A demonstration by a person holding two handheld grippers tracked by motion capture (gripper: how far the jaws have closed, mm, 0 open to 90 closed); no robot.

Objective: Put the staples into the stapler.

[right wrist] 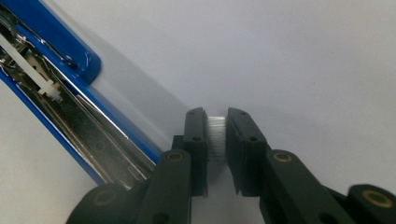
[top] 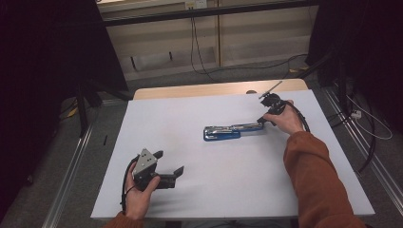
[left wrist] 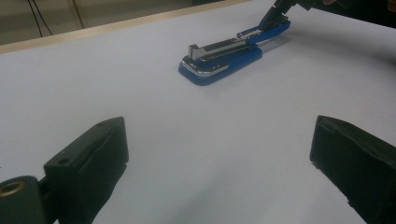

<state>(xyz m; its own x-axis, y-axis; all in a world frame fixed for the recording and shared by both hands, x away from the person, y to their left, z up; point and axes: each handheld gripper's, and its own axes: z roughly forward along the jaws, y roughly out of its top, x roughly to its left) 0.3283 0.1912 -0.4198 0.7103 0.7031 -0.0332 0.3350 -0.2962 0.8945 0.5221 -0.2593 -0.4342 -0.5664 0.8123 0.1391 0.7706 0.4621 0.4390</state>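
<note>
Lying near the middle of the white table, the blue stapler is being presented swung open and flat, with its chrome magazine channel facing up. The left gripper is being rested on the near left of the table, well apart from the stapler, its jaws being kept wide with nothing between them. The right gripper is being held at the stapler's far right end, its jaws being kept narrow and pressed on a small ribbed silvery piece, judged to be a staple strip. The strip is being held just beside the open channel, not yet in it.

For the loading step, the strip should be kept level, lined up with the channel's length and lowered squarely, legs down; a tilted strip is judged likely to jam or break apart. The stapler is not being steadied and may slide.

Cables are being noted on the floor beyond the table. No obstruction is being observed along the approach.
</note>
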